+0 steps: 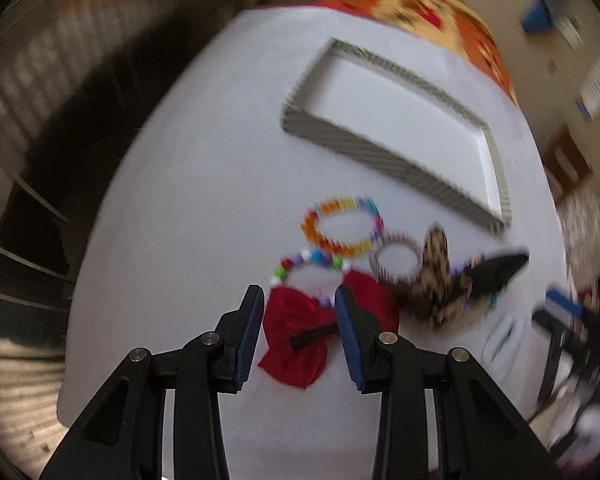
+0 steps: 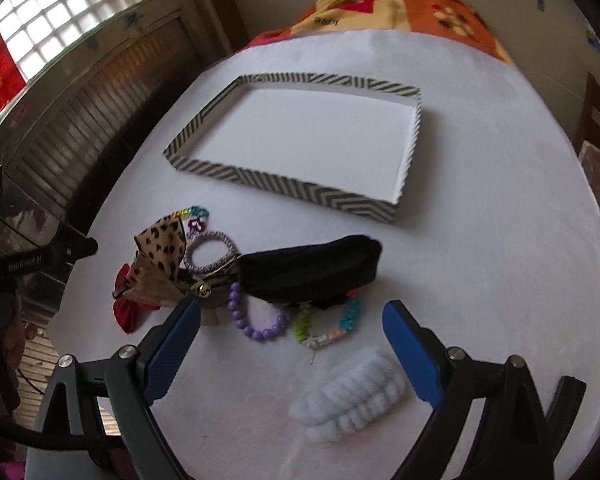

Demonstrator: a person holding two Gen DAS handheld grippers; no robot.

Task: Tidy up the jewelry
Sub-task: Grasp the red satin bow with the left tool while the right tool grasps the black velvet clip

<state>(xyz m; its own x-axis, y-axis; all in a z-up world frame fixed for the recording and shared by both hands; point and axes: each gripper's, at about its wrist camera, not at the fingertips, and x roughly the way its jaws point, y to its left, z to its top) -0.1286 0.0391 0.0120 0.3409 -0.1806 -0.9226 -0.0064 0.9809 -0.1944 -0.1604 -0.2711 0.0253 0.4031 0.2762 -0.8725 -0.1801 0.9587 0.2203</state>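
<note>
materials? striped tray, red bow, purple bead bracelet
Shallow chevron-striped rectangular tray: looks like cardboard or paperboard, matte white inside, printed rim.
Red fabric bow: soft cloth, slight sheen, creased folds.
Purple round-bead bracelet: likely plastic beads, smooth and glossy; the string cannot be made out.

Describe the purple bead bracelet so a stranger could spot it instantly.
Start at the striped tray on the white table, then come toward the pile of accessories nearer the camera. Just in front of the black pouch curves the purple bead bracelet, the only strand in one plain colour.
</note>
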